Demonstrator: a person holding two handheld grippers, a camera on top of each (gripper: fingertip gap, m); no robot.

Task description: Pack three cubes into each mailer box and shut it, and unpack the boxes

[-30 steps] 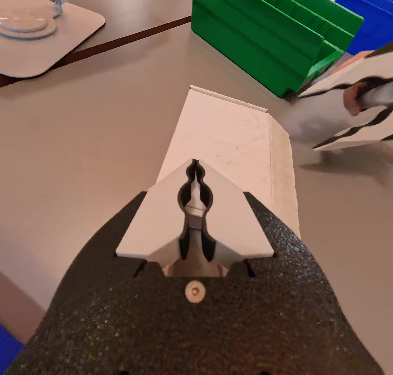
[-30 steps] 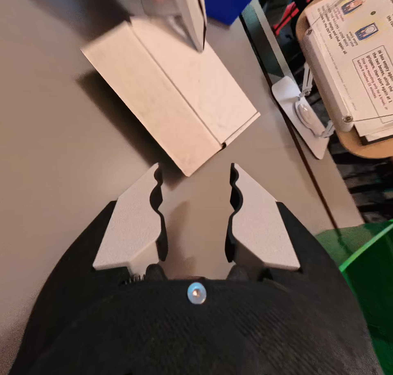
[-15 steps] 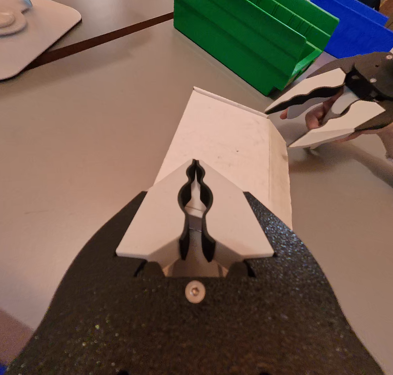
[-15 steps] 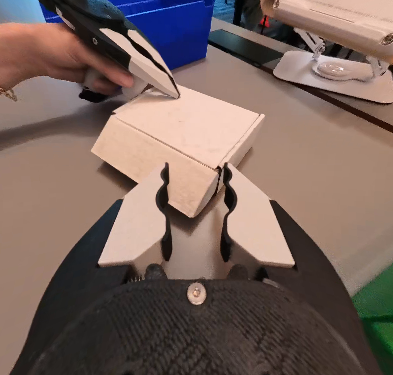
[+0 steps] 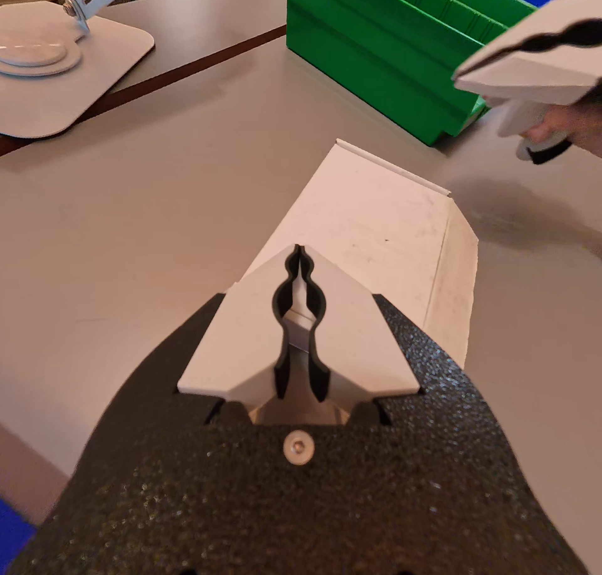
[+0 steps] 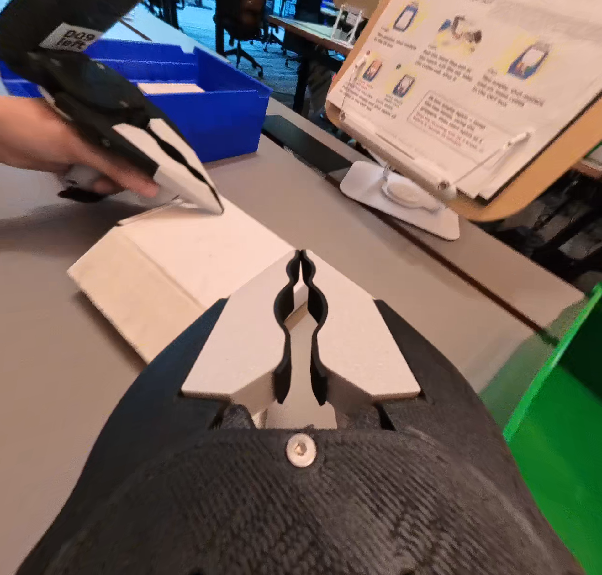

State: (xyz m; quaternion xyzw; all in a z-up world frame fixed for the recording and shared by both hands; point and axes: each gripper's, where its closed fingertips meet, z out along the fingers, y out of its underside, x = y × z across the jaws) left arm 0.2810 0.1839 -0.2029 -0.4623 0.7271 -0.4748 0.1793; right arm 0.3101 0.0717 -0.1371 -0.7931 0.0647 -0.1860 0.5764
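White mailer box (image 6: 182, 259) is pinned by the closed left gripper (image 5: 299, 250). The right gripper (image 6: 300, 254) is closed, seemingly empty. Cardboard could be dented if pressed harder.

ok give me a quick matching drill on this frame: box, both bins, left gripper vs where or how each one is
Things:
1. mailer box
2. green bin
3. blue bin
4. left gripper

States:
A. shut, tips touching the box lid
B. lying on the grey table, lid down
C. has a white item inside
D. stands beyond the box in the left wrist view, ribbed inner walls

Pairs: 1-B, 2-D, 3-C, 4-A
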